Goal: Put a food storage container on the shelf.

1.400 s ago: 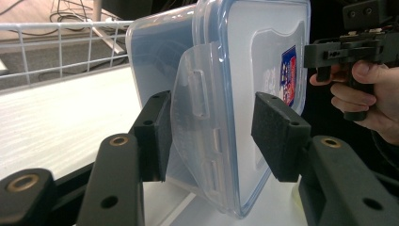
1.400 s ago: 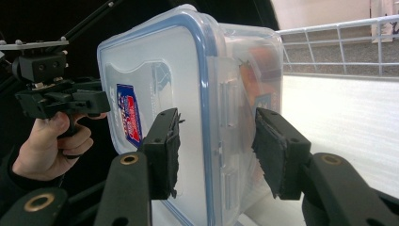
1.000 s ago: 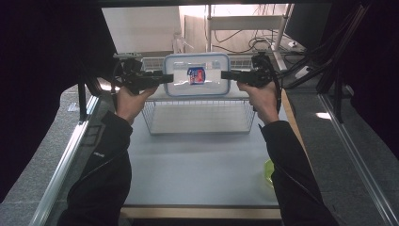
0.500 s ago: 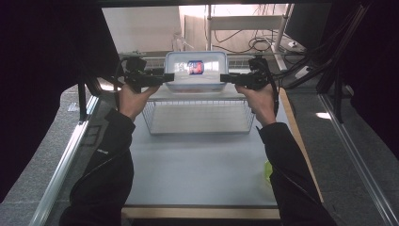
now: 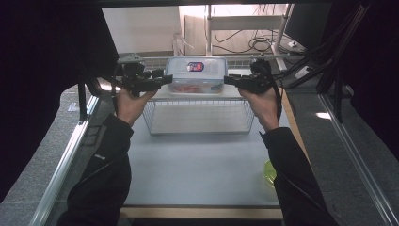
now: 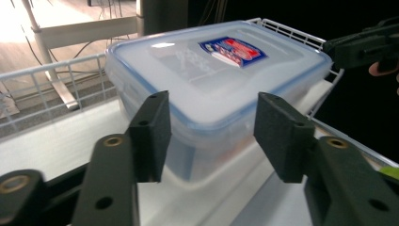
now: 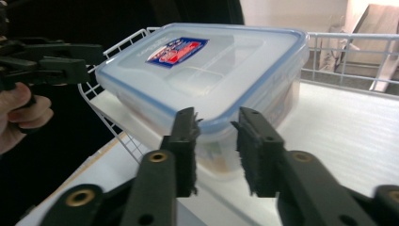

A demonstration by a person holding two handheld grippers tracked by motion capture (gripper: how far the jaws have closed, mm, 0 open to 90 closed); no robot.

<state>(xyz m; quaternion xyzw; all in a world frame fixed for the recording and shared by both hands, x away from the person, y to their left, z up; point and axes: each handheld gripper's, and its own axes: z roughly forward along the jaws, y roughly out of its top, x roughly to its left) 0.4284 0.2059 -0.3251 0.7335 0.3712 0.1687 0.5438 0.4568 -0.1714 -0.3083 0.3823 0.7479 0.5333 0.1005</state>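
The rigid, smooth, likely slippery plastic container (image 5: 196,75) rests on the wire rack (image 5: 197,115); take hold beneath its lid rim at both ends, where left gripper (image 5: 162,79) and right gripper (image 5: 229,80) stand unclamped, jaws just closing.

Wire rack (image 5: 197,117) on grey table (image 5: 197,165)

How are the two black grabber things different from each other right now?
The left gripper has its jaws set wide apart, while the right gripper has its jaws much closer together. The left gripper comes at the container from its left end; the right gripper comes from its right end. Both have just been closing, both point at the container, and neither one's pads press on it yet.
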